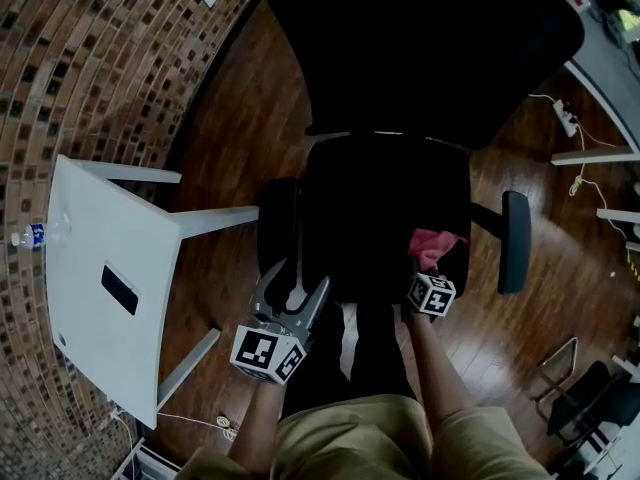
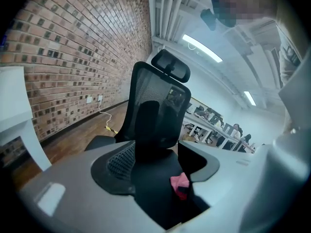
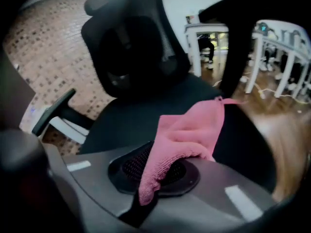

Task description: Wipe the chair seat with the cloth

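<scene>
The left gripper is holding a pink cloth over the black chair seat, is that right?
Not quite: it is the right gripper that holds the pink cloth over the black chair seat. The right gripper view shows the cloth pinched between its jaws. The left gripper is open and empty.

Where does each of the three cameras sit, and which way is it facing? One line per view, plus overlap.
Head view: on the person's head, facing steeply down at the chair seat; shows arms, trousers, left gripper, right gripper.
Left gripper view: on the left gripper, facing the backrest, brick wall at left; own jaws apart, empty.
Right gripper view: on the right gripper, facing the backrest; own jaws shut on the pink cloth.
Shared: all three see the backrest and the pink cloth.
</scene>
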Available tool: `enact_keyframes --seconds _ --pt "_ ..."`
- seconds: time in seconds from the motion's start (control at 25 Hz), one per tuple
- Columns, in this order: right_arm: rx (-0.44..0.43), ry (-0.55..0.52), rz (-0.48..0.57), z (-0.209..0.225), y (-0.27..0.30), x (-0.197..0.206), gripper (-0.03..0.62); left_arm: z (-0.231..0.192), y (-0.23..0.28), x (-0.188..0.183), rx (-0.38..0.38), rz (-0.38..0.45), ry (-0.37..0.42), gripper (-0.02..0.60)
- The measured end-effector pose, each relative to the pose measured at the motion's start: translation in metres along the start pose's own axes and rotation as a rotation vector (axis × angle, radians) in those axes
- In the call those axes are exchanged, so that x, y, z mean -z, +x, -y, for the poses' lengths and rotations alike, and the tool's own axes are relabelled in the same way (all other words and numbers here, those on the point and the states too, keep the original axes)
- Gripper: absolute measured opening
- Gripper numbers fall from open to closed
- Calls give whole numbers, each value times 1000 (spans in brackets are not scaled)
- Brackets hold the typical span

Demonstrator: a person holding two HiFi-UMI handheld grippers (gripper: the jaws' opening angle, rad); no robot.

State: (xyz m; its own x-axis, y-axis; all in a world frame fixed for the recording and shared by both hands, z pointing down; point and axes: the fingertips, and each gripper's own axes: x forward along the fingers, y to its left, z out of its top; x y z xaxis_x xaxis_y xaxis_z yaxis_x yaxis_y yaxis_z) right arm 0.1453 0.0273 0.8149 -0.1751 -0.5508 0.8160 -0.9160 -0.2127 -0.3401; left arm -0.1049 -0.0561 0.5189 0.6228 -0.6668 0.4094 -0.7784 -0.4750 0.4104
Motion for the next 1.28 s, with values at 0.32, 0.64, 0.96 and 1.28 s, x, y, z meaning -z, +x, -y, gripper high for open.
enact_keyframes --seconds 0.32,0.64,0.96,1.28 --pt "-572 -167 -184 -281 47 88 18 -14 -19 17 -55 -19 13 258" --pt "-208 -108 -189 -100 29 68 17 8 -7 21 -15 -37 3 258" --pt "215 -135 -83 133 -60 9 17 43 16 13 60 -22 2 258" --pt "-379 -144 -122 -112 -18 49 17 25 -9 9 3 -17 13 257"
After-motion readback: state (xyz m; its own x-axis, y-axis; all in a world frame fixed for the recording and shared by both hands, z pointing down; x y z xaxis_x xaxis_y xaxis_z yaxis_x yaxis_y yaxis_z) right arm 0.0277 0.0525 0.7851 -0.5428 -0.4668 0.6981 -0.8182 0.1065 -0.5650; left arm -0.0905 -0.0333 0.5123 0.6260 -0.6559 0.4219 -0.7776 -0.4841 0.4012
